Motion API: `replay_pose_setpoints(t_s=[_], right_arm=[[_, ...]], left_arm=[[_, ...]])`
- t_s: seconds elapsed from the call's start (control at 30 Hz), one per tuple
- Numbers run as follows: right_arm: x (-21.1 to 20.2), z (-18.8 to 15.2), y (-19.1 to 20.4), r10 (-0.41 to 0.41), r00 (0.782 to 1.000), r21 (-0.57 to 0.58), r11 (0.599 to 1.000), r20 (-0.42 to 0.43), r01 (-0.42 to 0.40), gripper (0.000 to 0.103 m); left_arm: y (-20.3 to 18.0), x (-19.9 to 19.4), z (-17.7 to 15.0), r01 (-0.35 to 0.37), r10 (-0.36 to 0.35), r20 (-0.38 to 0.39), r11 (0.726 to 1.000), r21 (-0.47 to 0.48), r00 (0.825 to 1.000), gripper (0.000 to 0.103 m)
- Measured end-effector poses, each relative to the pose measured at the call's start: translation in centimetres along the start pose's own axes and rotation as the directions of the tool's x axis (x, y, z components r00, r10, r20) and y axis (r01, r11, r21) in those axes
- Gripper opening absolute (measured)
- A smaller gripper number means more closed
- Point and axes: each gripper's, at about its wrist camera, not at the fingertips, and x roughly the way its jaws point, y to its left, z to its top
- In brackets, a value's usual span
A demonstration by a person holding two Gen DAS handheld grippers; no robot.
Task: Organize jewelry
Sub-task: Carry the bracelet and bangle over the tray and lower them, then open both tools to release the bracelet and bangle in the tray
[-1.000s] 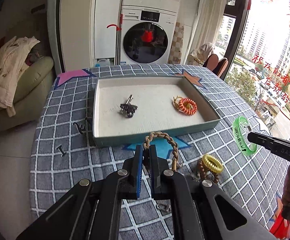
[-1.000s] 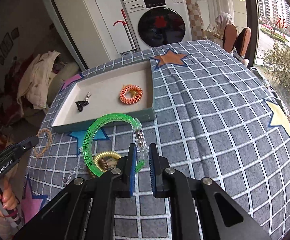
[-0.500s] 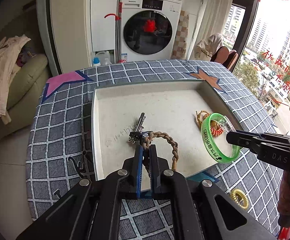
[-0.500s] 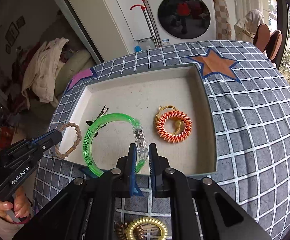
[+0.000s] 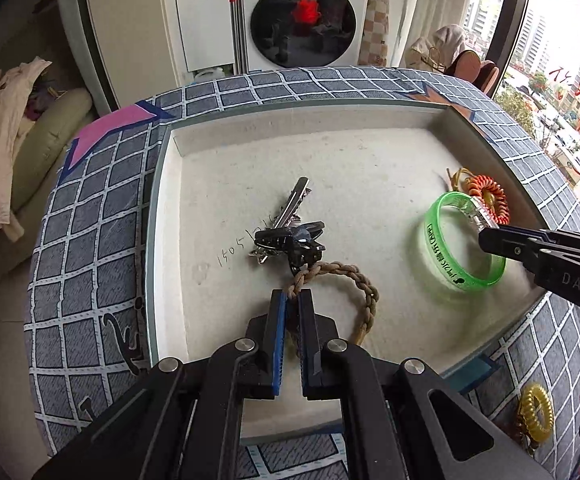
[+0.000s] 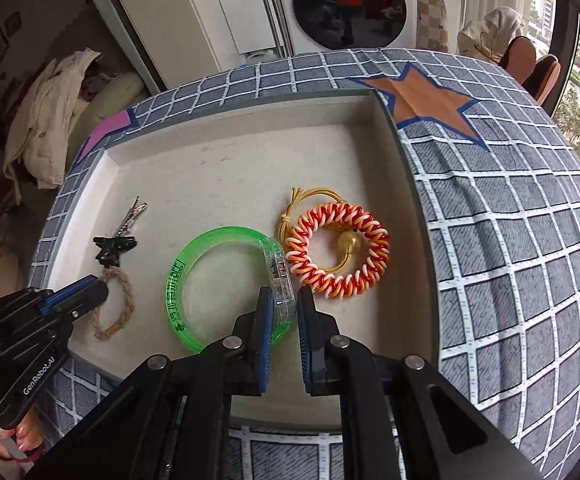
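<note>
My left gripper [image 5: 292,298] is shut on a brown braided rope bracelet [image 5: 354,284], held low over the tray [image 5: 157,216] beside a bunch of keys [image 5: 290,232]. The right gripper [image 6: 283,296] is shut on the clear clasp of a green translucent bangle [image 6: 177,280], which hangs just above the tray floor next to an orange-and-white woven bracelet [image 6: 338,248] with a gold bead. In the right wrist view the left gripper [image 6: 99,288] and rope bracelet [image 6: 123,304] show at the left. From the left wrist, the right gripper [image 5: 486,238] holds the bangle [image 5: 442,256] at the right.
The tray rests on a grey checked tablecloth [image 6: 510,240] with star patches. A gold coil hair tie [image 5: 536,416] lies on the cloth outside the tray's near right corner. A washing machine [image 5: 306,12], a sofa with clothes [image 5: 5,120] and chairs [image 6: 530,64] stand beyond the table.
Both grippers moved forward and down from over the cloth to low inside the tray, carrying the rope bracelet and the green bangle. Both stayed shut.
</note>
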Motion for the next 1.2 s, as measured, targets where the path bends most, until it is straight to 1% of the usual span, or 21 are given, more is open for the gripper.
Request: replay_pose_setpoints(t_s=[0.17, 0.27, 0.4, 0.47, 0.5, 0.53, 0.6, 0.67, 0.77, 0.83, 1.03, 1.07, 1.1, 1.13, 1.17, 1.2], right_arm=[[0.1, 0.4, -0.2, -0.058, 0.998, -0.019, 0.998, 0.030, 0.059, 0.013], [0.0, 0.2, 0.3, -0.085, 0.995, -0.050, 0.995, 0.045, 0.088, 0.014], [-0.1, 0.0, 0.9, -0.065, 0.997, -0.064, 0.996, 0.037, 0.067, 0.014], [-0.2, -0.1, 0.9, -0.036, 0.999, -0.052, 0.998, 0.033, 0.038, 0.015], [-0.3, -0.2, 0.9, -0.018, 0.999, -0.042, 0.999, 0.032, 0.019, 0.021], [-0.5, -0.2, 0.8, -0.001, 0.999, -0.029, 1.000, 0.034, 0.002, 0.035], [-1.0, -0.4, 0.7, 0.021, 0.999, -0.011, 1.000, 0.048, -0.020, 0.049], [-1.8, -0.5, 0.7, 0.035, 0.997, -0.009, 0.999, 0.068, -0.034, 0.049], [-3.2, -0.7, 0.8, 0.050, 0.994, 0.006, 0.999, 0.101, -0.051, 0.051], [-4.3, -1.0, 0.6, 0.052, 0.991, 0.015, 0.998, 0.124, -0.055, 0.054], [-6.3, -2.0, 0.0, 0.086, 0.983, 0.061, 0.993, 0.162, -0.097, 0.056], [-6.5, -2.2, -0.1, 0.089, 0.983, 0.066, 0.993, 0.163, -0.101, 0.056], [-6.7, -2.5, -0.1, 0.090, 0.982, 0.070, 0.992, 0.167, -0.103, 0.056], [-6.8, -2.7, -0.2, 0.092, 0.981, 0.072, 0.992, 0.170, -0.105, 0.056], [-7.0, -2.9, -0.2, 0.093, 0.981, 0.074, 0.992, 0.172, -0.107, 0.056], [-7.1, -3.2, -0.3, 0.094, 0.981, 0.078, 0.991, 0.173, -0.108, 0.056]], left_arm=[[-0.4, 0.5, 0.5, -0.064, 0.064, 0.046, 0.998, 0.002, 0.997, 0.026], [-0.5, 0.6, 0.5, -0.081, 0.081, 0.063, 0.997, 0.000, 0.995, 0.026], [-0.5, 0.1, 0.2, -0.085, 0.085, 0.074, 0.996, 0.003, 0.994, 0.026], [-0.5, -0.3, 0.0, -0.094, 0.094, 0.091, 0.996, 0.002, 0.991, 0.026], [-0.5, -0.5, 0.0, -0.094, 0.094, 0.098, 0.996, -0.002, 0.991, 0.026], [-0.5, -0.8, -0.1, -0.089, 0.090, 0.105, 0.996, -0.007, 0.990, 0.026], [-0.6, -1.1, -0.2, -0.081, 0.082, 0.115, 0.997, -0.013, 0.990, 0.026], [-0.6, -1.0, -0.1, -0.087, 0.088, 0.116, 0.996, -0.013, 0.989, 0.026], [-0.5, -0.9, 0.0, -0.077, 0.079, 0.106, 0.997, -0.028, 0.991, 0.026], [-0.6, -1.2, 0.0, -0.071, 0.075, 0.118, 0.997, -0.031, 0.990, 0.026], [-1.1, -1.8, 0.5, -0.064, 0.066, 0.145, 0.998, -0.013, 0.987, 0.026], [-1.2, -1.9, 0.7, -0.062, 0.063, 0.151, 0.998, -0.013, 0.987, 0.030], [-1.2, -2.1, 0.8, -0.062, 0.063, 0.157, 0.998, -0.015, 0.986, 0.060], [-1.3, -2.4, 0.8, -0.063, 0.066, 0.168, 0.998, -0.023, 0.984, 0.085], [-1.2, -3.0, 0.8, -0.067, 0.073, 0.198, 0.997, -0.038, 0.977, 0.103], [-1.3, -3.8, 0.6, -0.070, 0.079, 0.240, 0.996, -0.047, 0.967, 0.103]])
